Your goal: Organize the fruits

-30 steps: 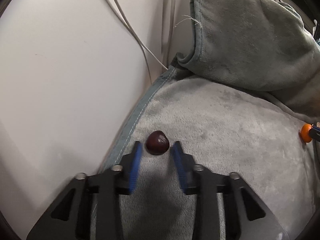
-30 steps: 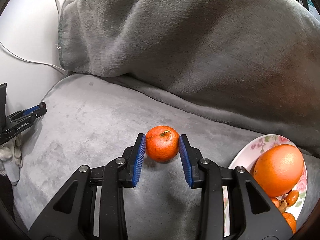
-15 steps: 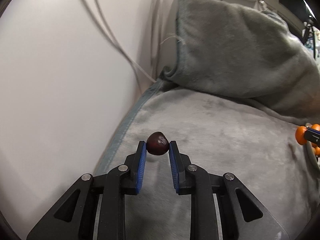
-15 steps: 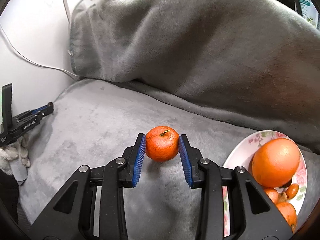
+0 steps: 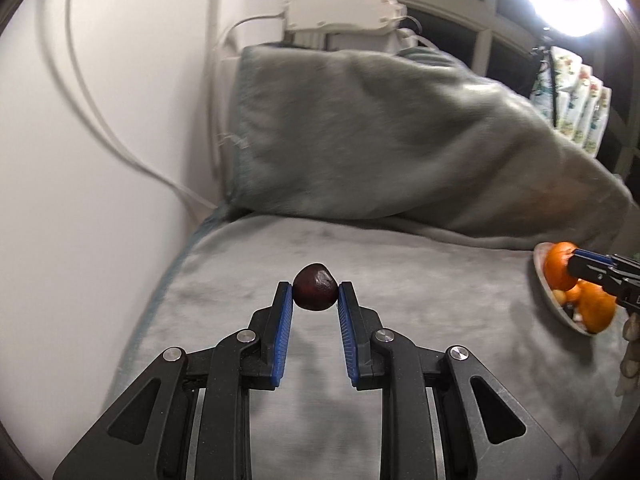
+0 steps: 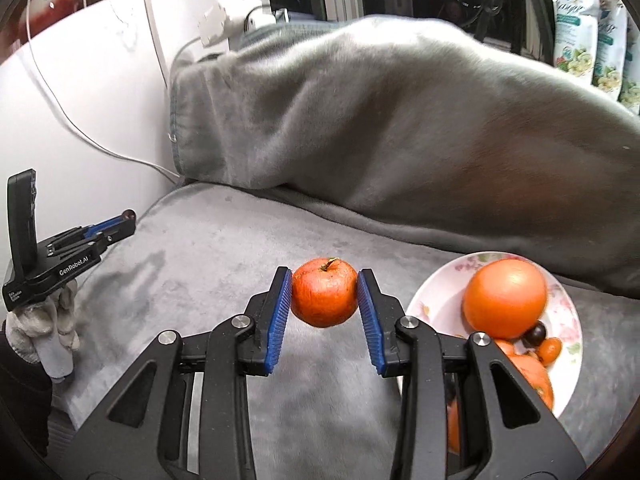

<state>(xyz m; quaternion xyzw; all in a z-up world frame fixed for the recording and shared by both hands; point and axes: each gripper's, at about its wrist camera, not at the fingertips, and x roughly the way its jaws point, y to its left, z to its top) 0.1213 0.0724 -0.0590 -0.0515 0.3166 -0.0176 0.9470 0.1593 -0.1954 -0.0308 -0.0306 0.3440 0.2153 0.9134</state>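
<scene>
Left wrist view: my left gripper [image 5: 315, 295], low in the centre of the frame, was clenched on a small dark round fruit [image 5: 315, 286], its blue pads [image 5: 283, 332] pressing both sides above the grey blanket [image 5: 420, 280]. Right wrist view: my right gripper [image 6: 324, 298] gripped a small orange fruit [image 6: 324, 292], stem up, at centre frame. At lower right sat the floral plate [image 6: 436, 300], holding a large orange [image 6: 505, 298] and smaller fruits. White cables [image 5: 120, 148] hung at upper left.
</scene>
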